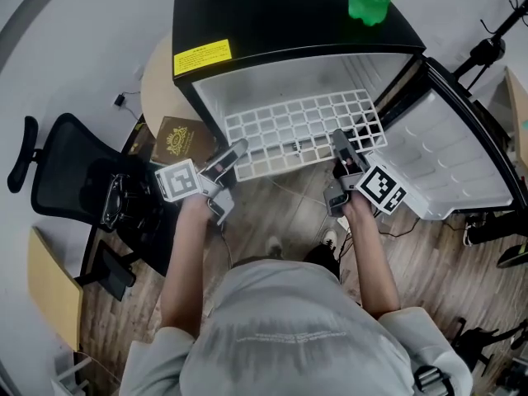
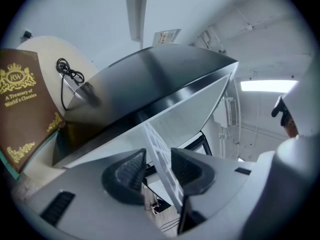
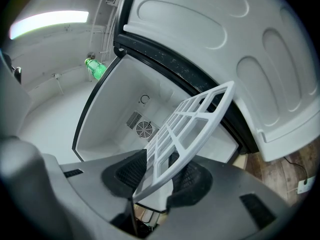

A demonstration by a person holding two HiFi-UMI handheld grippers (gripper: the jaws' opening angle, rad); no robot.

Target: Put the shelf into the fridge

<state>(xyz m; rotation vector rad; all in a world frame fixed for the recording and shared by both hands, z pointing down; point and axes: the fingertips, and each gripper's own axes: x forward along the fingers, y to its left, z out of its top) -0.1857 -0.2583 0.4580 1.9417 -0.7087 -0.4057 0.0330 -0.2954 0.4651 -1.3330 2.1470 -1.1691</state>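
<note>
You work in an office-like room: a swivel chair (image 1: 70, 172), a round table (image 1: 157, 97), and a mini fridge (image 1: 272, 7) on a wood-plank floor (image 1: 272, 209).

White lattice shelf (image 1: 285, 130), black fridge (image 1: 272, 11)

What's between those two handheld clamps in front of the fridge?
The front edge of the white shelf runs from the left gripper to the right gripper, over wooden floor; the head view shows it.
</note>
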